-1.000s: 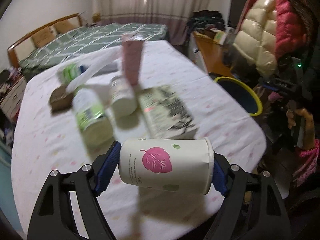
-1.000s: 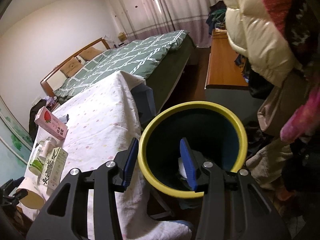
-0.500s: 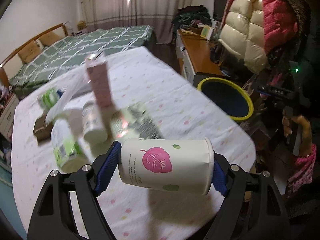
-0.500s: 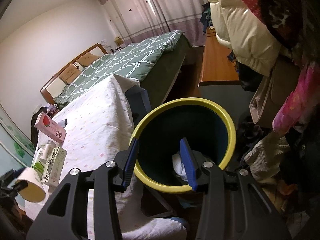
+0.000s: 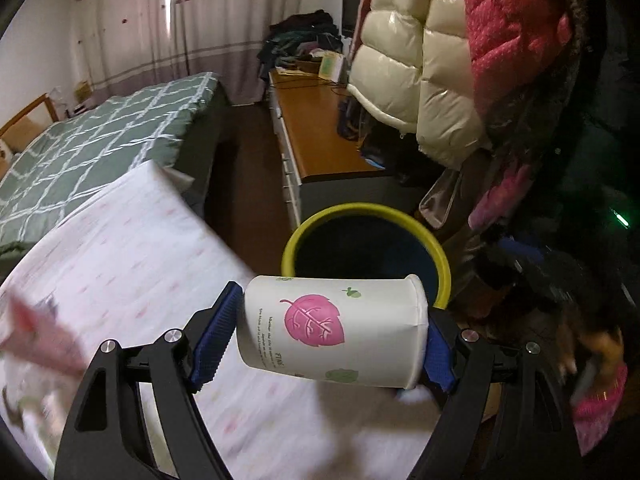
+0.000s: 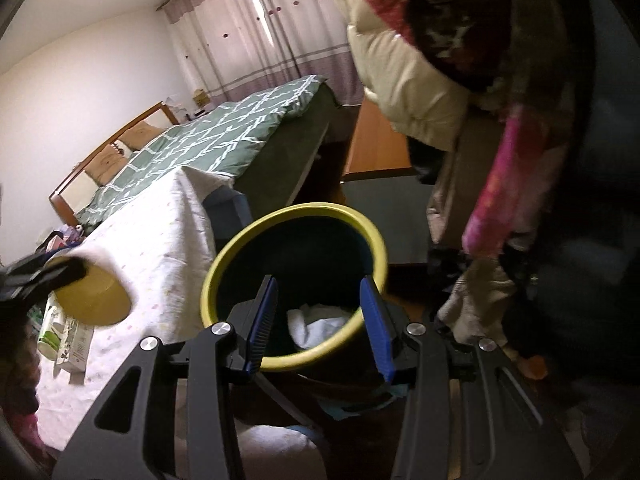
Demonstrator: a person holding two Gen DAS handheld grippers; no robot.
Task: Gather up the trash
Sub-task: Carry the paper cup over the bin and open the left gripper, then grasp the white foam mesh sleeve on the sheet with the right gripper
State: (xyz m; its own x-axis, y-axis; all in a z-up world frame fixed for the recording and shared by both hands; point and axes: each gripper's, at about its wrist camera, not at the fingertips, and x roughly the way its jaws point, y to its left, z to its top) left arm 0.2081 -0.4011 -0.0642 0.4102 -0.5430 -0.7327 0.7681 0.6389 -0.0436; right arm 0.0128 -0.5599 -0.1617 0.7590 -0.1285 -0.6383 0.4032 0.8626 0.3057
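Between the left gripper's (image 5: 328, 340) jaws sits a clamped paper cup (image 5: 332, 330).

Table (image 6: 160, 240) under dotted white cloth, carton (image 6: 76, 350) and bottle (image 6: 48, 340) lying on it

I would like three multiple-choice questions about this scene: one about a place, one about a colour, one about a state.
1. Where is the paper cup?
A. between the left gripper's pads
B. inside the bin
C. standing on the table

2. What colour is the rim of the bin?
A. red
B. yellow-green
C. white

3. How is the right gripper?
A. shut on a bottle
B. shut on the cup
C. open, holding nothing

Answers: 1 A, both pads press the cup's ends. 2 B, the rim shows yellow-green in both views. 3 C, only the bin shows between its pads.
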